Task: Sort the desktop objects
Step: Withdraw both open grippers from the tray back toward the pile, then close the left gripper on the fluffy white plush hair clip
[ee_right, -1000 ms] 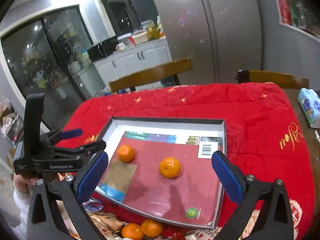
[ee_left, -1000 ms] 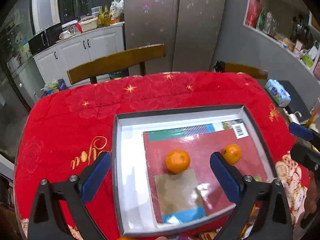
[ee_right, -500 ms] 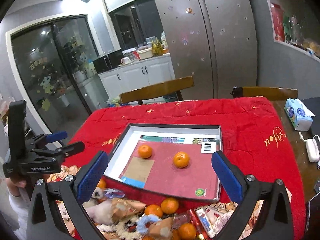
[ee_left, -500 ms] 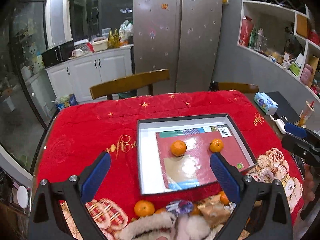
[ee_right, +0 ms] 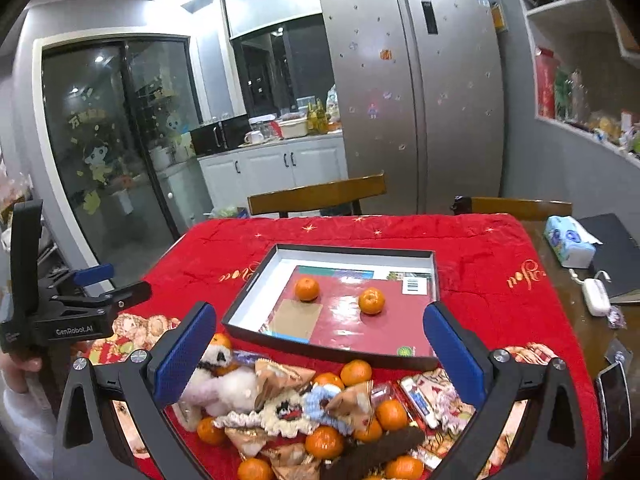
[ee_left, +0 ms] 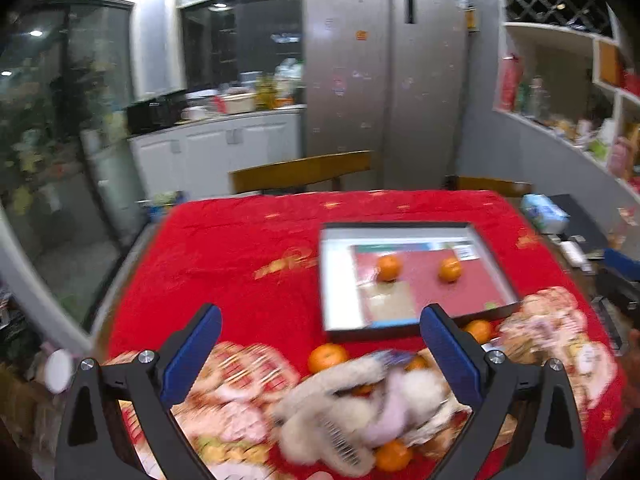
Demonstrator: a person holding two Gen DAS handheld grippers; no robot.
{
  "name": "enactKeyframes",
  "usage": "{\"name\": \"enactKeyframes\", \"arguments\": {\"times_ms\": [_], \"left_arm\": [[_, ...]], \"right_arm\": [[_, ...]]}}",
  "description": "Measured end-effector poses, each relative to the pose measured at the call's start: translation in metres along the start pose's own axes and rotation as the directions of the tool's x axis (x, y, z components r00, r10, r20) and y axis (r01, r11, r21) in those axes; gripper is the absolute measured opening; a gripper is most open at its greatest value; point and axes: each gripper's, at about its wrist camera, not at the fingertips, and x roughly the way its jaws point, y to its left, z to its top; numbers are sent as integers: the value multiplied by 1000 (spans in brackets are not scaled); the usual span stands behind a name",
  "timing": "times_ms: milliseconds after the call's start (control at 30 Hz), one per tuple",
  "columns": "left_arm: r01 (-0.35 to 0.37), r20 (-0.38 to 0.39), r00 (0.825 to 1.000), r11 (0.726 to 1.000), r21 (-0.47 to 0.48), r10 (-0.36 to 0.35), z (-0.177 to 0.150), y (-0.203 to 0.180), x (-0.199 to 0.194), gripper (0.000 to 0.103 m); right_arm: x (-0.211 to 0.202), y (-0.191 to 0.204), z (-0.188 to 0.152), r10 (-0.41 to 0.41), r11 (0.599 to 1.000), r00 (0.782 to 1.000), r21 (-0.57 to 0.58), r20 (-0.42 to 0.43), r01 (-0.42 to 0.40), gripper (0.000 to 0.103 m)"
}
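Oranges: two sit apart in the tray (ee_right: 248, 280), one (ee_right: 307, 289) center-left, one (ee_right: 371, 300) center of right-wrist frame, on a red sheet. Tray rests on the red tabletop (ee_right: 480, 248), mid-frame. Pile (ee_right: 304, 408) of more oranges, scrunchies, plush bits & wrappers lies just below the tray, bottom center. Right tool (ee_right: 320, 352) w/ fingers wide apart, holding nothing, over the pile. Left tool (ee_left: 320, 356) likewise spread & empty; its view is blurred. Tissue pack (ee_right: 570, 246) at right edge.

Tabletop (ee_right: 472, 248) under red cloth, shallow box (ee_right: 256, 276) at centre, heap of tangerines (ee_right: 324, 442) before the box, tissue pack (ee_right: 570, 246) right of it.
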Motion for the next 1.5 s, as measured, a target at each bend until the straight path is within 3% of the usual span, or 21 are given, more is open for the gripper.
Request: {"name": "enactKeyframes", "arguments": {"times_ms": [33, 100, 233, 500, 700, 800, 967, 1100, 1500], "left_arm": [[-54, 28, 998, 999, 2, 54, -10, 0, -9, 100], [-87, 69, 994, 996, 23, 85, -25, -2, -20, 100], [-96, 67, 993, 994, 46, 93, -53, -2, -29, 103], [-46, 28, 999, 998, -32, 47, -71, 13, -25, 103], [-3, 5, 1000, 999, -52, 3, -82, 13, -14, 103], [29, -35, 999, 998, -62, -31, -90, 12, -2, 103], [-28, -122, 992, 998, -64, 21, -106, 8, 26, 103], [-15, -184, 983, 995, -95, -3, -113, 10, 46, 103], [-38, -248, 969, 996, -78, 17, -123, 7, 81, 103]], "right_arm": [[-3, 1, -4, -17, 1000, 1000, -2, 2, 17, 103], [-10, 4, -14, -53, 999, 998, -4, 22, 53, 103], [-13, 2, -29, -105, 994, 994, 5, 2, 105, 103], [-20, -13, -47, -113, 990, 994, 84, -16, 113, 103], [-17, -25, -63, -75, 985, 996, 152, -42, 81, 103], [-10, -29, -72, -76, 983, 994, 162, -73, 87, 103], [3, -34, -85, -116, 976, 985, 170, -124, 137, 103], [15, -37, -94, -87, 973, 983, 198, -162, 118, 103], [48, -50, -112, -77, 964, 967, 230, -244, 135, 103]]}}
